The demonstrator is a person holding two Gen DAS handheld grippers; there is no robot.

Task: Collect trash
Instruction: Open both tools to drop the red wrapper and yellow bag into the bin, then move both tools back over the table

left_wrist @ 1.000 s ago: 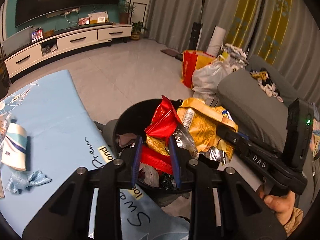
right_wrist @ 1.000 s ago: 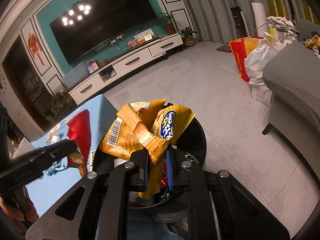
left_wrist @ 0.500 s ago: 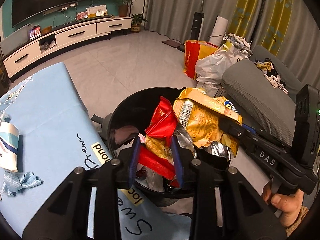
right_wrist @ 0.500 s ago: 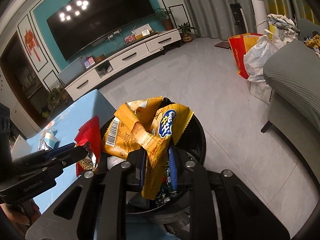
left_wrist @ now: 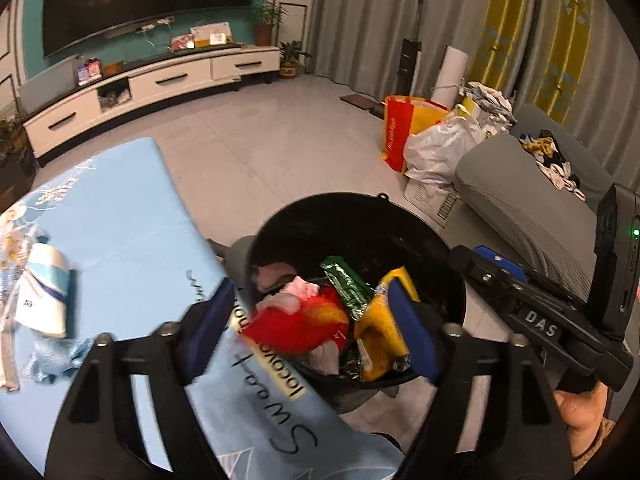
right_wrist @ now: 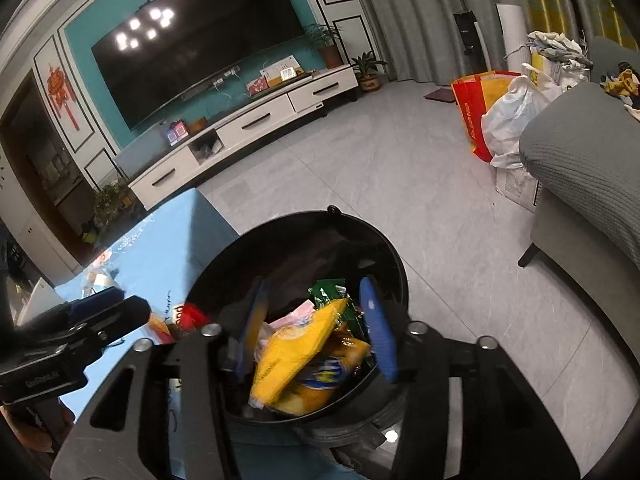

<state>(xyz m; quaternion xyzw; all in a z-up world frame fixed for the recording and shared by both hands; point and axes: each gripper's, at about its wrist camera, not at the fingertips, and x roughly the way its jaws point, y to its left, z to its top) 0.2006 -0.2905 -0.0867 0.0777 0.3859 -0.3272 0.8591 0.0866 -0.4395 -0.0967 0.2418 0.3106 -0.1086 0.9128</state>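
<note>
Lying on the left, the blue cloth-covered table (left_wrist: 120,232) carries a white paper cup on its side (left_wrist: 44,292) and a crumpled blue rag (left_wrist: 56,356). Just beside the table's edge stands the black trash bin (left_wrist: 360,208), its rim open to both cameras. Inside it sits a heap of wrappers: a blurred red snack bag (left_wrist: 296,324) near the table side, a green wrapper (left_wrist: 344,284) in the middle, a yellow chip bag (right_wrist: 292,356) towards the right, with pale crumpled paper under them.

The left gripper (left_wrist: 316,332) hangs over the bin with its blue pads spread wide; its jaws have just been opening, and the red bag lies loose between them, not pinched. The right gripper (right_wrist: 316,332) also hangs over the bin, its jaws having just opened about halfway; the yellow bag lies between the pads without being pressed.

Further right on the tiled floor stand a red and yellow shopping bag (left_wrist: 400,132) and a white plastic bag (left_wrist: 440,152), both stuffed, next to a grey sofa (left_wrist: 528,200).
</note>
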